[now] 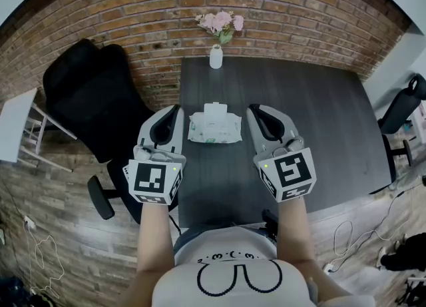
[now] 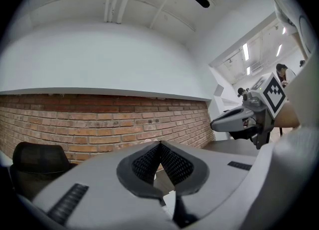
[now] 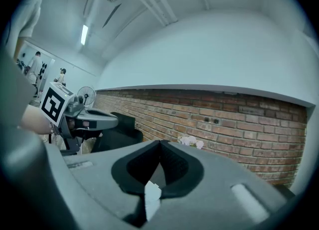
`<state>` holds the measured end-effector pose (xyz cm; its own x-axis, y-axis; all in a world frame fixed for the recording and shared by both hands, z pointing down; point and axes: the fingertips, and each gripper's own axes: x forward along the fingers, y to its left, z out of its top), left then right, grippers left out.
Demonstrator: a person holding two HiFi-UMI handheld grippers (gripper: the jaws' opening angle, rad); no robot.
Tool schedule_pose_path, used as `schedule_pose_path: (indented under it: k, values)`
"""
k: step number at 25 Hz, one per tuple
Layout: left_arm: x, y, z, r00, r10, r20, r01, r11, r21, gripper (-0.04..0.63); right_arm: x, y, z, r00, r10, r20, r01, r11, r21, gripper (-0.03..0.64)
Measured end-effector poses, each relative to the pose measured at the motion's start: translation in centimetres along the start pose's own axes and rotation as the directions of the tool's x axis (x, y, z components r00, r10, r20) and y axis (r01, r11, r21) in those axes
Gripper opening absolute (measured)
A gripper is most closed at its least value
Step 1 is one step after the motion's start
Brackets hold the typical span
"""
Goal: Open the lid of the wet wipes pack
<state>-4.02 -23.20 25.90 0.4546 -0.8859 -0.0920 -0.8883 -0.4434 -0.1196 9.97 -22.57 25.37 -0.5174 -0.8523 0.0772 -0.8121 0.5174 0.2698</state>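
The wet wipes pack [image 1: 214, 129] lies flat in the middle of the dark table [image 1: 313, 119], its white lid [image 1: 214, 109] on the far side and down. My left gripper [image 1: 178, 109] hovers just left of the pack and my right gripper [image 1: 253, 109] just right of it; neither touches it. Both point level toward the brick wall. In the left gripper view the pads [image 2: 149, 161] meet at the tip with nothing between them. The right gripper view shows its pads [image 3: 172, 161] closed together too, empty. Each gripper view shows the other gripper off to the side.
A white vase of pink flowers [image 1: 216, 54] stands at the table's far edge against the brick wall [image 1: 279, 12]. A black office chair [image 1: 93, 99] is to the left of the table, another chair [image 1: 403, 106] at the right. Cables lie on the wooden floor [image 1: 60, 232].
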Motion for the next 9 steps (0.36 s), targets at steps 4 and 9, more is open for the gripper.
schedule_pose_path:
  k: [4,9]
  values:
    - [0.11,0.19,0.02,1.0,-0.001,-0.002,0.001,1.0,-0.001,-0.002,0.14,-0.01,0.14,1.0,0.002,0.001,-0.002,1.0,0.005,-0.002]
    - [0.23,0.23,0.05,1.0,-0.001,-0.003,0.001,1.0,-0.005,-0.002,0.23,-0.17,-0.04,1.0,0.004,-0.006,-0.004,1.0,0.012,-0.002]
